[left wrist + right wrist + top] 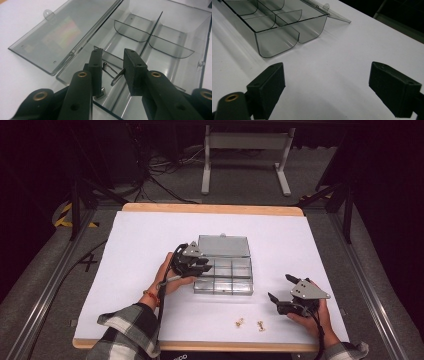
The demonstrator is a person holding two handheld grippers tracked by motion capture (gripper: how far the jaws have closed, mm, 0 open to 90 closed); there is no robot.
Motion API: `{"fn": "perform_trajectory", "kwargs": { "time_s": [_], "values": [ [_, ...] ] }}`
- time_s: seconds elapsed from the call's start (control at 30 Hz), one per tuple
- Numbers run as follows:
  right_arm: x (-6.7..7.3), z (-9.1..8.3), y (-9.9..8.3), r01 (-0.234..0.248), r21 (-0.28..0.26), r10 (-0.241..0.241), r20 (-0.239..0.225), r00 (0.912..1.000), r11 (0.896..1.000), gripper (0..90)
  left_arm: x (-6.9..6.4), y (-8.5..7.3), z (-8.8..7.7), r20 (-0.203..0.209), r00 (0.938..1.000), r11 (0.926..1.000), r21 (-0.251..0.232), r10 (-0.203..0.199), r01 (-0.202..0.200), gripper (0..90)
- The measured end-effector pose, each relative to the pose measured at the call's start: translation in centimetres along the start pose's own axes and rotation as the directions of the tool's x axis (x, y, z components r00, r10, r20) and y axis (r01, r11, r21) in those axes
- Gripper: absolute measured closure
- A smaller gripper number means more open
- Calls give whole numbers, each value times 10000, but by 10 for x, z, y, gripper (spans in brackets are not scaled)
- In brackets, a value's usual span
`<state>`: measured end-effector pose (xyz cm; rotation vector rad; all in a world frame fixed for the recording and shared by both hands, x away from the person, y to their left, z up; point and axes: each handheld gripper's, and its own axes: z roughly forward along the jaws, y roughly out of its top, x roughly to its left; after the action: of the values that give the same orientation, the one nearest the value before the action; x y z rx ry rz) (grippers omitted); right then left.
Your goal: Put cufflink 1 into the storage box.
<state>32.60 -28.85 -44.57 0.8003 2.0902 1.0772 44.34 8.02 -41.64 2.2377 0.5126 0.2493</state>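
One small metal clip (113, 73) sits between the left gripper (113, 68) jaws, which stand narrowly apart and pinch it crosswise, one end at each pad, right over the near compartment of the clear plastic organizer box (175, 37). Judging by looks, clip is light, stiff, thin wire and slick, so it could twist or pop out if squeezed off-centre; best hold is across its body, as now. Just below the jaws is the box floor, a thin divider (150, 32) runs ahead of them, curved cross walls lie farther ahead, and the open lid (50, 40) lies flat off to the jaws' left. Box walls look thin, rigid and easy to nudge, since the box is probably light too. Room to drop is straight down; little room sideways inside the cell. Right gripper (327, 77) has jaws wide apart, holding nothing, hovering over bare white table sheet (362, 50), box corner ahead-left of its jaws. Two more small brassy clips (250, 323) lie on the sheet near the right gripper (280, 290), between it and the front table edge, well clear of the box.
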Motion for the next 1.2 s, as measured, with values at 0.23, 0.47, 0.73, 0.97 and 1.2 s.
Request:
{"fn": "perform_trajectory", "kwargs": {
  "time_s": [0.23, 0.47, 0.73, 0.97, 1.2],
  "values": [
    [0, 0, 0, 83, -7, -83, -14, 10000, 10000, 139, 1, 0, 13, -52, 10000, 9994, 336, -2, 4, 700],
    [0, 0, 0, 67, -6, -67, -62, 10000, 10000, 139, 2, 0, 19, -303, 9995, 9981, 613, -44, 63, 699],
    [0, -1, 0, 36, -121, -36, -30, 10000, 9999, 139, 3, 1, 19, -426, 9991, 9978, 665, 84, -56, 697],
    [0, -1, 0, -14, -76, 14, -75, 10000, 10000, 137, 4, 1, 17, -478, 9986, 9992, 331, -207, 223, 679],
    [0, -1, 0, 32, -64, -32, -112, 9999, 10000, 136, 3, 1, 12, -440, 9986, 9996, -45, -290, 288, 684]
  ]
}}
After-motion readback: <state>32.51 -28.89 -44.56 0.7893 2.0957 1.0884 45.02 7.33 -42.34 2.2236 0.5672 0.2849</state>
